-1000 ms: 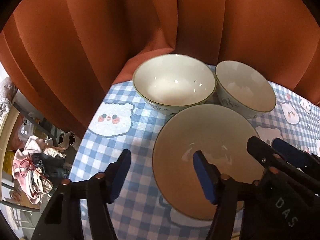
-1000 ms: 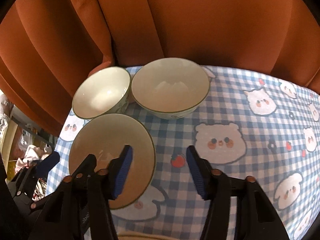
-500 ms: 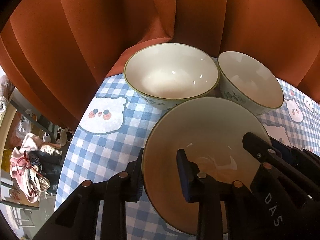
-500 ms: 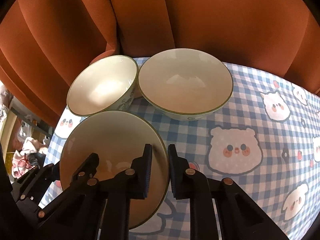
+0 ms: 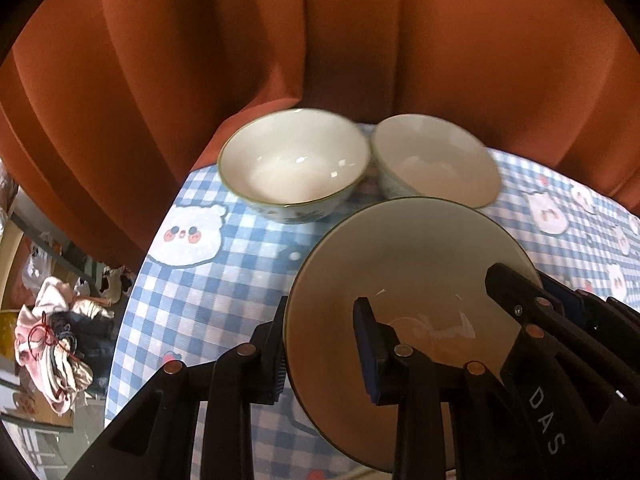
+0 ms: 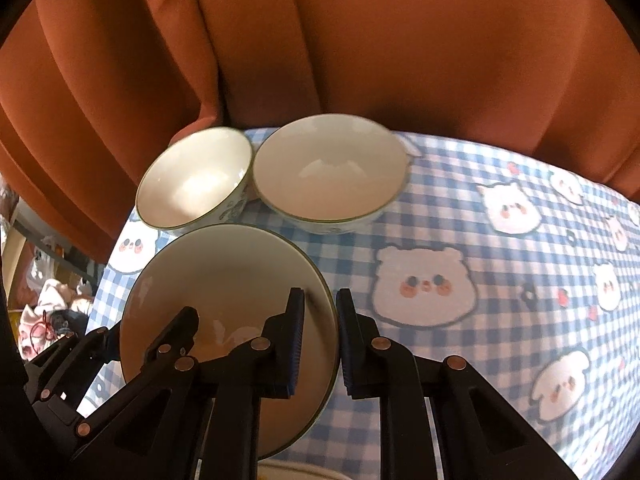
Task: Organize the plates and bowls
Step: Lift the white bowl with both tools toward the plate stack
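A cream plate (image 5: 408, 264) with a green rim is held by both grippers above the checked tablecloth. My left gripper (image 5: 322, 354) is shut on the plate's left rim. My right gripper (image 6: 320, 334) is shut on the right rim of the plate (image 6: 224, 280). Two white bowls stand side by side behind it: the left bowl (image 5: 294, 168) and the right bowl (image 5: 434, 160). In the right wrist view the left bowl (image 6: 196, 184) and the right bowl (image 6: 330, 172) show beyond the plate.
The table wears a blue checked cloth (image 6: 500, 280) with bear faces. An orange curtain (image 5: 320, 60) hangs close behind the bowls. The table's left edge drops off to floor clutter (image 5: 52, 332).
Both grippers closed on the plate's opposite rims, and the plate has lifted off the cloth, with the view pulling back from the bowls.
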Available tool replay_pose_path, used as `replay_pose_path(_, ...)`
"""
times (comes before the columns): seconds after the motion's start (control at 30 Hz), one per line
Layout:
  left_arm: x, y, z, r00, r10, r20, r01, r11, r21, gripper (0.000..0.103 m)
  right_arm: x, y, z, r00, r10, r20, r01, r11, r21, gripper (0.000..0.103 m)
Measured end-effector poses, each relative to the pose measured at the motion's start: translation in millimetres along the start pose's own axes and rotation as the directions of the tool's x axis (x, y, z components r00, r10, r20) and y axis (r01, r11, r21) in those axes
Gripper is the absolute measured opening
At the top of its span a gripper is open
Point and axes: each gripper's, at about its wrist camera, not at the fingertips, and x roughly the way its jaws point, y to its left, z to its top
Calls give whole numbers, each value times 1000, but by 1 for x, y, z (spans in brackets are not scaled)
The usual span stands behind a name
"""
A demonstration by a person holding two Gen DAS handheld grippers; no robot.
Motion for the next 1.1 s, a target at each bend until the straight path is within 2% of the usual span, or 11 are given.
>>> replay_pose_path(0.2,-30,-26,-10,998,-51,40,48,997,56,29,-35,-20,-15,998,-51,42,49,998,40,20)
replay_pose_path(0.53,-74,-81,-49,991,-122,57,114,985,131,29,-99,-74,-63,988,-131,77,121,985,122,20)
replay_pose_path(0.77,-89,-127,-83,992,-120,37,112,977,179,29,-121,-118,-103,987,-145,65,132,977,168,20)
replay_pose_path(1.1,-88,-171,-132,996,-85,-25,88,985,148,29,-126,-172,-154,994,-107,9,104,982,155,20)
